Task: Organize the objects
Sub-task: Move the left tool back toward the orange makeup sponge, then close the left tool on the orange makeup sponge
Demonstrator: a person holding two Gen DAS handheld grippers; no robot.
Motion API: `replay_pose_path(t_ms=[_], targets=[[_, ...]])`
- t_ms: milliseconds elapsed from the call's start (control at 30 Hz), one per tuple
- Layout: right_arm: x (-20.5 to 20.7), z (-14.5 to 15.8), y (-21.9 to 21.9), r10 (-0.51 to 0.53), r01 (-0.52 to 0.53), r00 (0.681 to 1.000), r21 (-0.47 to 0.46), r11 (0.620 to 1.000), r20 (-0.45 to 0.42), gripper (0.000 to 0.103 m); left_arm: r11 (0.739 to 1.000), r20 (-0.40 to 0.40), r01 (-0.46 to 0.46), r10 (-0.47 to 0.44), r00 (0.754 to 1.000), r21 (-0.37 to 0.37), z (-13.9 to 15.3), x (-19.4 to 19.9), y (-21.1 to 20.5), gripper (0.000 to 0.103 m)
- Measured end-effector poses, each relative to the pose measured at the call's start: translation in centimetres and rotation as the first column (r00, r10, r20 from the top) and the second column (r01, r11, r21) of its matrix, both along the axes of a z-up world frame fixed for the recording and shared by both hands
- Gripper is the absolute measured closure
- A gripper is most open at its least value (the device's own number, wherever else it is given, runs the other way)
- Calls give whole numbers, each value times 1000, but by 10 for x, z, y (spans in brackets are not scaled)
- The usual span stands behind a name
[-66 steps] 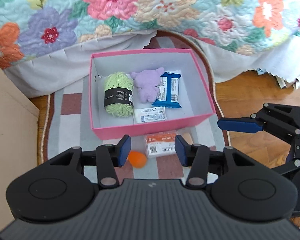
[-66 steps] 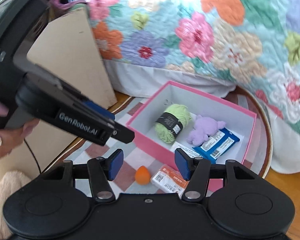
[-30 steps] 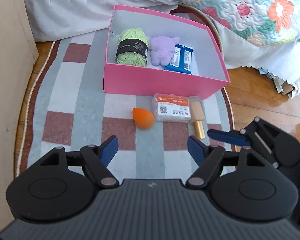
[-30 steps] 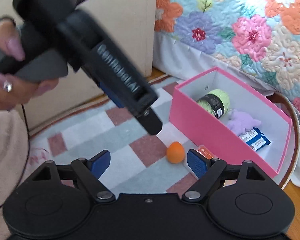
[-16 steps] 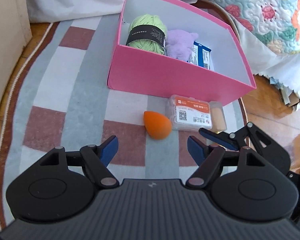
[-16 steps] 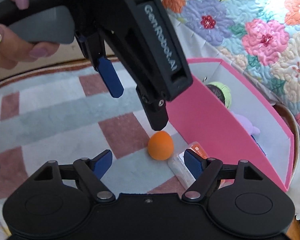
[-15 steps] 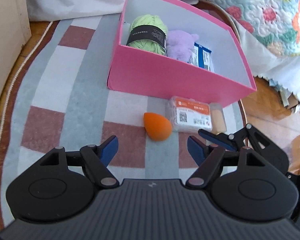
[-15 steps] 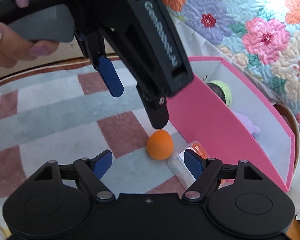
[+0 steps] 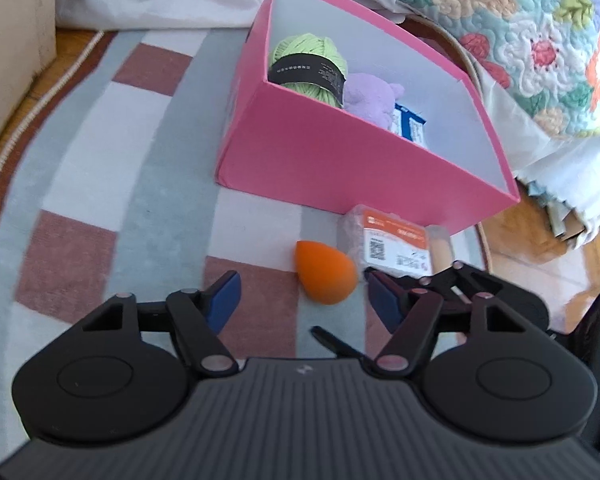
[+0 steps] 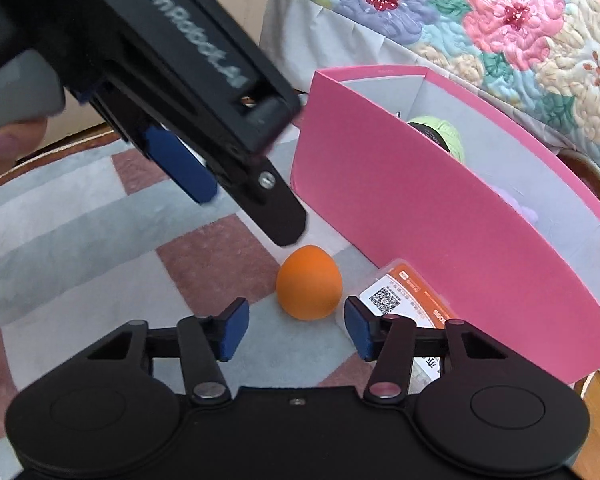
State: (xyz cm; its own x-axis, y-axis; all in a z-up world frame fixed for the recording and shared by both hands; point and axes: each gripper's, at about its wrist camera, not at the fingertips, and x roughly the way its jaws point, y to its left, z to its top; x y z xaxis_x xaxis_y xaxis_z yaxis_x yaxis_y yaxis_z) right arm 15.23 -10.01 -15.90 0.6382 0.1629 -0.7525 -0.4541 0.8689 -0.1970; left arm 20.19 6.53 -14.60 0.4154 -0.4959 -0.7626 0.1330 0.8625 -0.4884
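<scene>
An orange egg-shaped sponge (image 9: 325,276) lies on the checked rug in front of the pink box (image 9: 340,168). My left gripper (image 9: 304,302) is low over the rug with its jaws closing; the sponge lies just ahead of its blue pads, untouched. From the other side my right gripper (image 10: 296,330) also faces the sponge (image 10: 309,282), jaws closing and nothing pressed between them. A clear packet with an orange label (image 9: 394,242) and a beige tube (image 9: 440,250) lie next to the sponge. The left gripper's black finger (image 10: 284,224) hangs just above the sponge in the right wrist view.
The pink box (image 10: 440,216) holds green yarn (image 9: 310,60), a purple plush (image 9: 370,94) and a blue packet (image 9: 410,126). A floral quilt (image 10: 500,20) hangs behind it. A beige panel (image 9: 12,40) stands at the left, with wood floor (image 9: 540,240) to the right.
Both grippers have come down toward the rug and closer to the orange sponge. Both pairs of jaws have narrowed. The objects on the rug have not moved.
</scene>
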Motion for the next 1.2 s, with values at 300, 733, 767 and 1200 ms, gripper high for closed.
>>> replay_pose_path(t_ms=[300, 733, 767, 1200], targets=[[5, -4, 3, -40, 40, 999, -1, 999, 27, 65, 995, 15, -20, 22, 1000, -99, -11, 11, -2, 61], [-2, 14, -17, -185, 205, 977, 212, 956, -110, 70, 963, -113, -51, 22, 993, -264, -18, 2, 9, 63], [-4, 15, -18, -189, 214, 974, 233, 948, -126, 70, 960, -133, -43, 6, 991, -277, -18, 0, 8, 63], [-23, 2, -14, -156, 192, 974, 232, 954, -165, 66, 987, -186, -2, -28, 982, -161, -27, -11, -9, 65]])
